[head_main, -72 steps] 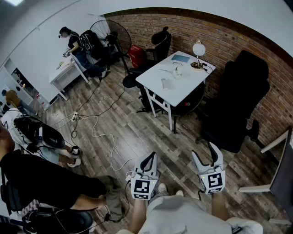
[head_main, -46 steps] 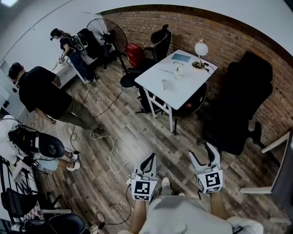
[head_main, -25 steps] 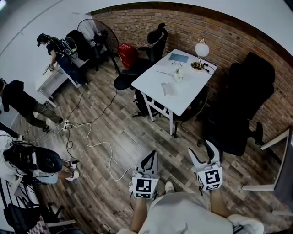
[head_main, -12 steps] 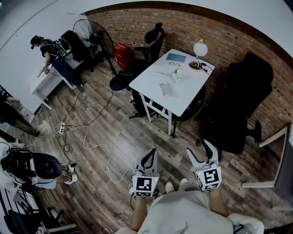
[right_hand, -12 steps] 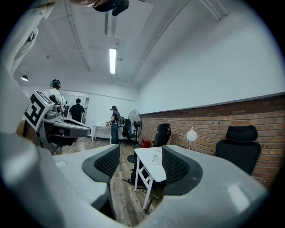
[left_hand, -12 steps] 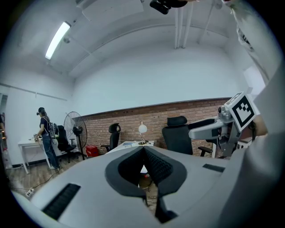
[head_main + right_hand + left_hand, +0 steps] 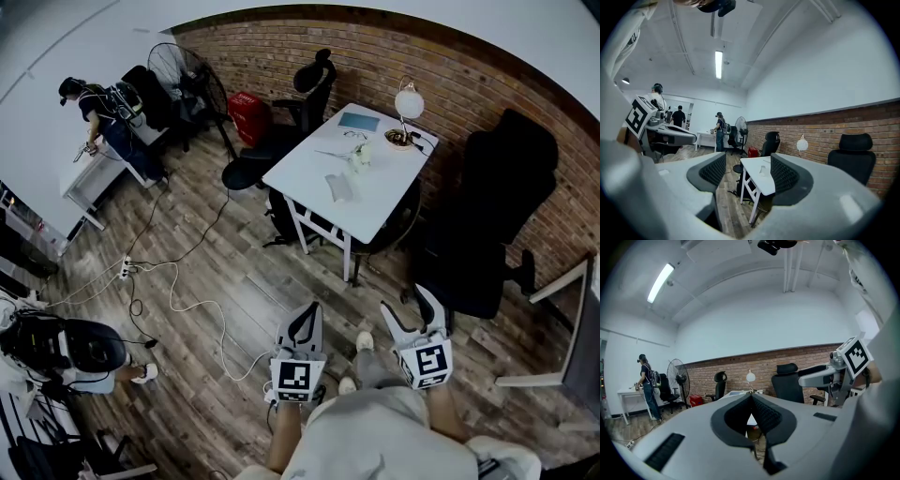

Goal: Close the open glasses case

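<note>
- Nothing's in contact yet. Both tools hang low in front of the person, well apart from the white surface (image 7: 305, 175) standing ahead across the wood floor.
- Left tool (image 7: 302, 328): jaws pinched together at the tips, nothing in them.
- Right tool (image 7: 410, 312): jaws spread wide and empty. Its own view frames the surface right between them.
- I'm guessing the glasses case (image 7: 340, 186) is the small greyish thing near the middle of the surface. It's too small to tell if the lid's up.
- Its long axis looks to run roughly away from the person, a bit skewed.
- It sits straight ahead between the 2 tools' lines, so neither is clearly nearer. The right one is already wide and aimed that way.
- Room to move: the floor up to the near corner is free. The big black chair (image 7: 487, 206) crowds the right side, a lamp (image 7: 407, 101) stands at the far edge, and a cable (image 7: 202, 300) trails off to the left.
</note>
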